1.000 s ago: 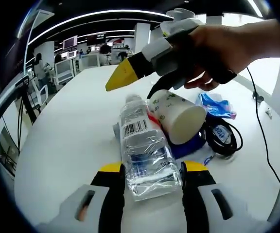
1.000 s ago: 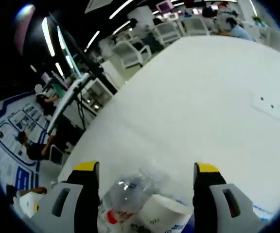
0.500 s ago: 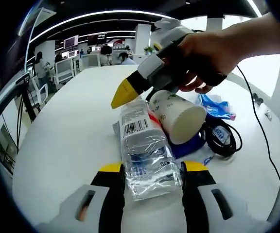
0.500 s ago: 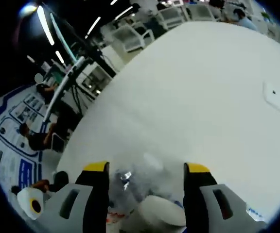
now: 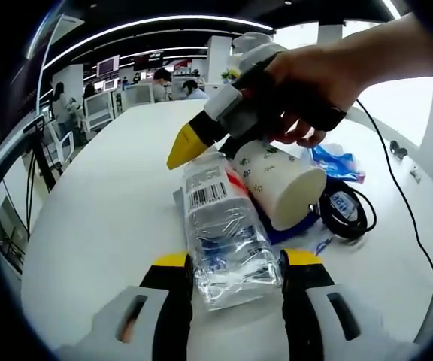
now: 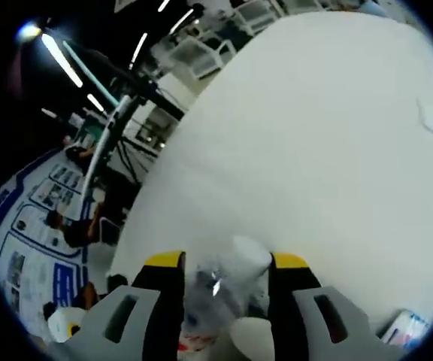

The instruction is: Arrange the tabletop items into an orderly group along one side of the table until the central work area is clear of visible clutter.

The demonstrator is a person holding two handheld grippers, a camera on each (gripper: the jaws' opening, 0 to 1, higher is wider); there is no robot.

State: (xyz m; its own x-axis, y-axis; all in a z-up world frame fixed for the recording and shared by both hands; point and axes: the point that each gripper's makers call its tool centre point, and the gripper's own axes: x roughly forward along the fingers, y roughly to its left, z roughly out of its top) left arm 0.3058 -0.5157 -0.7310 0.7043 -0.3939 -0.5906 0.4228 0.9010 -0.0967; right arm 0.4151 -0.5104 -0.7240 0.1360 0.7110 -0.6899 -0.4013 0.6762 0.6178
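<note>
1. Since a second ago, the right gripper (image 6: 220, 263) is narrowing its jaws and closing in on the bottle's neck.
2. The clear plastic bottle (image 5: 224, 233), barcode label up, is lying on the white table (image 5: 104, 218) beside a tipped paper cup (image 5: 284, 184).
3. The left gripper (image 5: 231, 265) is clasping the bottle's base.

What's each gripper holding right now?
Left gripper: shut on the water bottle.
Right gripper: shut on the same water bottle's neck end.
</note>
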